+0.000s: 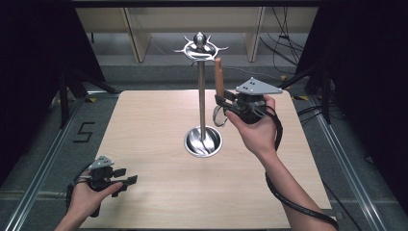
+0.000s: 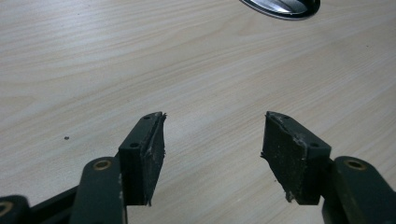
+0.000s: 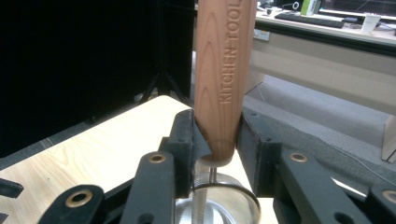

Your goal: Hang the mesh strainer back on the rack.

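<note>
1. The right gripper (image 1: pixel 222 103) is clamped on the wooden handle (image 3: pixel 223 79) of a kitchen utensil, held upright at about 3 o'clock of the stand's pole (image 1: pixel 201 98) — its wire head hangs below the jaws.
2. The hook ring (image 1: pixel 200 48) sits above the handle top; lifting askew could knock the stand (image 1: pixel 203 141) over.
3. The pads grip only the handle's lower end — the utensil may pivot or slip.
4. The left gripper (image 2: pixel 212 149) rests open and empty at the table's (image 1: pixel 159 192) 7 o'clock corner, too far to steady the stand.
</note>
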